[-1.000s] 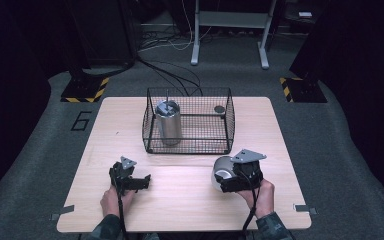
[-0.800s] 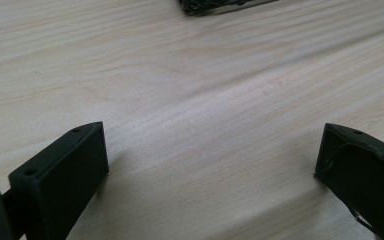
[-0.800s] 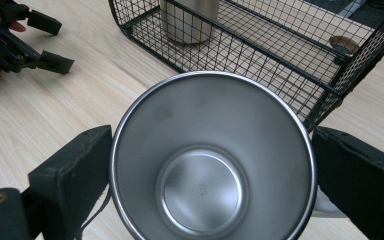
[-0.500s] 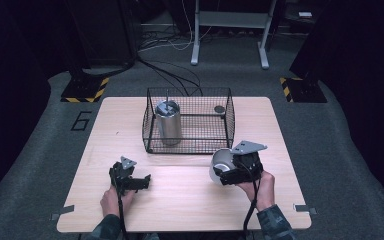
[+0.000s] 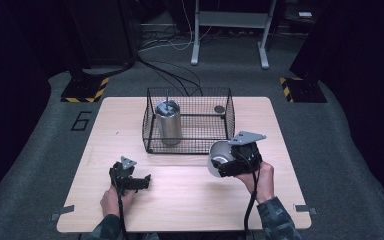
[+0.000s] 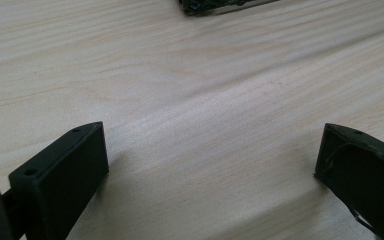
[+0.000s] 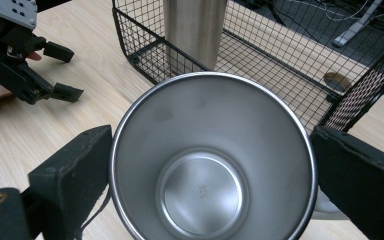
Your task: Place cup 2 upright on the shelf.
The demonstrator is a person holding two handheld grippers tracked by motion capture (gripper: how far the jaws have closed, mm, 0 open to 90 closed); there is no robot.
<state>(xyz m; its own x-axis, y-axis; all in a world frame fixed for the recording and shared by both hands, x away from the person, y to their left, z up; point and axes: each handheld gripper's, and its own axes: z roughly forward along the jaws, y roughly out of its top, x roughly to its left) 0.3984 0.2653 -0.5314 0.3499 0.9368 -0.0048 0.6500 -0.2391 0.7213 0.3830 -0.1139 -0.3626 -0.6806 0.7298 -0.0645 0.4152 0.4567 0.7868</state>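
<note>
Right gripper (image 5: 219,165) is clamped on a steel cup (image 7: 211,160), one jaw pressed against each side of the rim. In the right gripper view you look straight down into the cup's shiny bottom, so it's lying along the jaws with its mouth facing the camera. From the high view the cup (image 5: 217,156) is held up off the table (image 5: 280,150), mouth tipped toward the person's left.

Just ahead of those jaws sits a black wire basket (image 5: 225,120). Inside it, at the end farther from the right gripper, a tall steel cylinder (image 5: 168,122) stands upright. A small dark round thing (image 5: 219,108) lies on the basket floor in the far corner on the right gripper's side; can't tell what it is.

Left gripper (image 5: 142,181) is down low on the table, well apart from the right one, off to the cup's open side. Its jaws are spread wide with nothing between them, just bare wood grain in the left gripper view (image 6: 205,130). A hand (image 5: 112,200) holds it from behind. It's also visible in the right gripper view (image 7: 57,70), off to the cup's left.
</note>
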